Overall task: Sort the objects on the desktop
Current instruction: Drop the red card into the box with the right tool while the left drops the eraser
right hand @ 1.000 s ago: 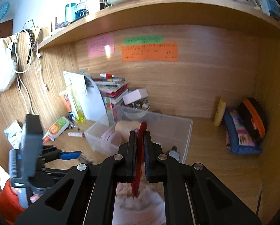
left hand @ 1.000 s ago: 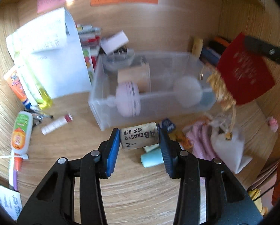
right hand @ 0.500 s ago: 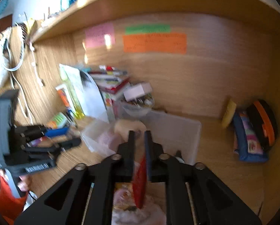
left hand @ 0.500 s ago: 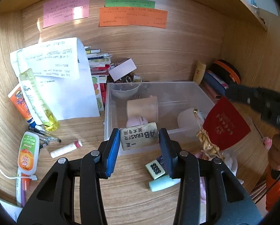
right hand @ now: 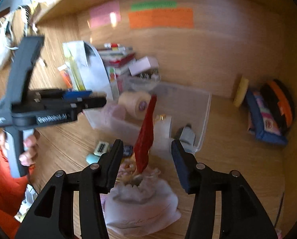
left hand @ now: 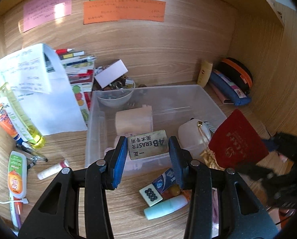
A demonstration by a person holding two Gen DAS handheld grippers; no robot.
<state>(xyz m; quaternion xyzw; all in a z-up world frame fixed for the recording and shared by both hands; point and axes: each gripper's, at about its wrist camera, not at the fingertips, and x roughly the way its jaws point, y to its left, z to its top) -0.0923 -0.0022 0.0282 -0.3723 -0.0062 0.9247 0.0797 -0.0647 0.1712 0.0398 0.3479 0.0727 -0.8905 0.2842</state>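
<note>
The left gripper has its 2 blue-padded jaws closed against the short ends of a flat grey-beige rectangular eraser printed "4B ERASER", held above the near wall of the clear plastic rectangular storage bin.

The right gripper has its jaws spread wide with nothing between the pads. Between and beyond them a flat red pouch with gold lettering stands on edge, free of both fingers; its lower end meets a gold tassel at the mouth of a white drawstring fabric bag. In the left wrist view the same pouch shows its broad matte face beside the bin's right corner.

Inside the bin lie a pale peach plastic cylinder and a white rounded plastic bottle.

Just before the bin on the wood-grain desk crowd a white tile with black dots, a mint-green tube and a blue-and-white packet. To its left are a small white lip balm stick, a yellow liquid bottle and curled white paper sheets. Behind it sits a white bowl of metal clips; at far right, a black and orange zip case.
</note>
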